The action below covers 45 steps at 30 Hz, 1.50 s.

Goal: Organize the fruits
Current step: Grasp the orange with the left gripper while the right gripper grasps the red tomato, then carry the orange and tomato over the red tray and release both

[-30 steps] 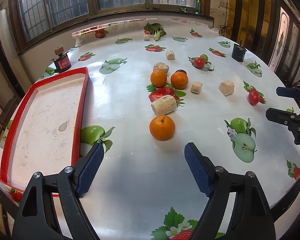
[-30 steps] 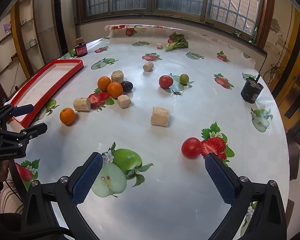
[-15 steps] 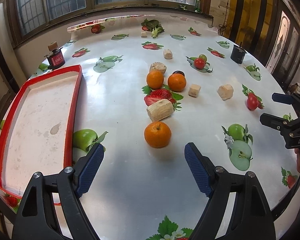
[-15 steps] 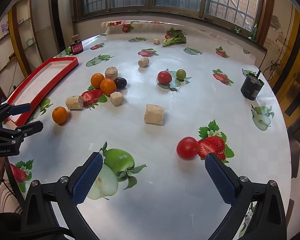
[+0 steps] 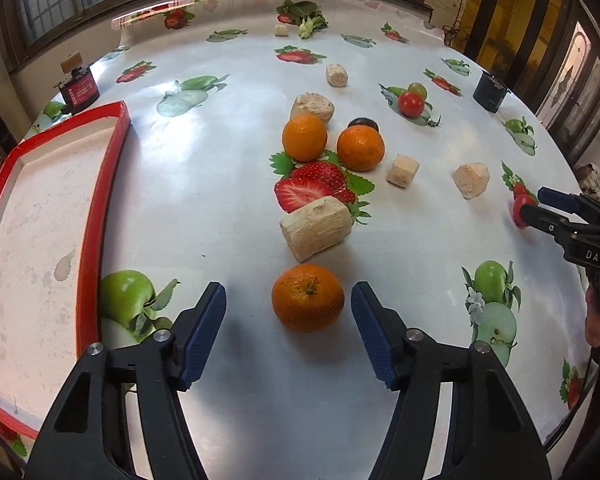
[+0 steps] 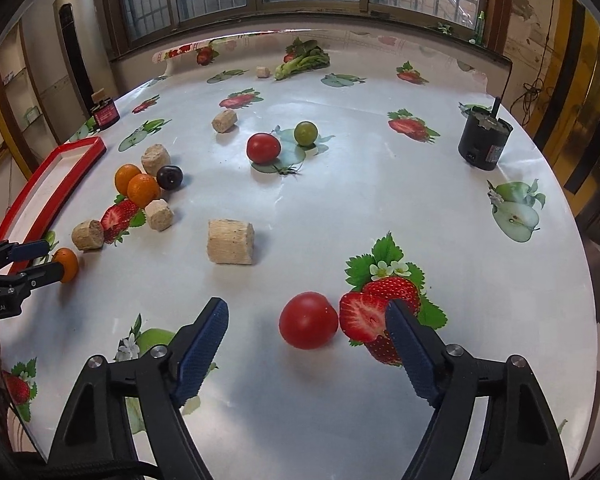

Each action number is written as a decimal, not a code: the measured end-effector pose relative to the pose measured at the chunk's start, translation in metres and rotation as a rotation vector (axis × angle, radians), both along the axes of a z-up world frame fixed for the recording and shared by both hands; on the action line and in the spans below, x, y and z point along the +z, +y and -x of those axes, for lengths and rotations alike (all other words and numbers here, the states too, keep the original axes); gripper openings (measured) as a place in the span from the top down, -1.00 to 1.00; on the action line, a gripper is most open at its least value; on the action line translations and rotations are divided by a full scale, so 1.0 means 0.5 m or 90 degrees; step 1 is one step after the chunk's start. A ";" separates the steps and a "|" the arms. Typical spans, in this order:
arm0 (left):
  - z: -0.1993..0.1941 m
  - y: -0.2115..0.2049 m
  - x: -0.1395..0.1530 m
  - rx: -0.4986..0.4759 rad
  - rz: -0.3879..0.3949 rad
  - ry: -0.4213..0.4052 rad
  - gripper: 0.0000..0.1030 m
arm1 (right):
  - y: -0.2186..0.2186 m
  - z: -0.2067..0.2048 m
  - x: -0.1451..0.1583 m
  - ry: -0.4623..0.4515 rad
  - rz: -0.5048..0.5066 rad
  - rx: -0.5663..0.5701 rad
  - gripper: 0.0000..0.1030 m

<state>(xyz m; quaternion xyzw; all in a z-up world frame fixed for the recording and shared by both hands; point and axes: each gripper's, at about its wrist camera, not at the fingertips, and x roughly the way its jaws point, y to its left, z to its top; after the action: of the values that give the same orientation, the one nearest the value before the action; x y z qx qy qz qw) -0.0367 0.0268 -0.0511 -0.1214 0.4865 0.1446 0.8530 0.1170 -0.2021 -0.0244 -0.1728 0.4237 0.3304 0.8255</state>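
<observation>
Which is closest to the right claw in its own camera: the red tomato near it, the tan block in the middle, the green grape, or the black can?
From the right claw, nearest first:
1. Red tomato, between the claw's fingers, not touched.
2. Tan block, mid-table, a bit left.
3. Green grape, farther back, centre.
4. Black can, far right; too close to the grape to rank surely.

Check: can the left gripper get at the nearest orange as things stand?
Probably yes. The left gripper, jaws just closing but still clear of the orange, already straddles it; nothing lies between pads and fruit.
</observation>
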 end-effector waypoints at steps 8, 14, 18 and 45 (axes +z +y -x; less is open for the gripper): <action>-0.003 -0.001 -0.003 -0.025 0.009 -0.020 0.36 | 0.009 -0.014 -0.040 0.030 0.017 -0.002 0.26; 0.019 0.006 0.015 -0.032 0.045 -0.045 0.37 | 0.004 0.010 -0.025 0.038 -0.001 0.009 0.35; 0.047 0.013 0.040 -0.027 0.043 -0.064 0.37 | 0.020 0.051 0.008 0.037 -0.027 0.032 0.35; 0.256 0.199 0.104 0.128 0.004 -0.115 0.36 | 0.312 0.290 0.071 0.073 -0.093 0.260 0.35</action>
<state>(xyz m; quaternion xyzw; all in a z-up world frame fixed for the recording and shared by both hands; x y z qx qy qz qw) -0.1649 0.1261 0.0010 -0.1844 0.3938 0.2163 0.8742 -0.0278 -0.0461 0.0114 -0.1761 0.4010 0.5299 0.7262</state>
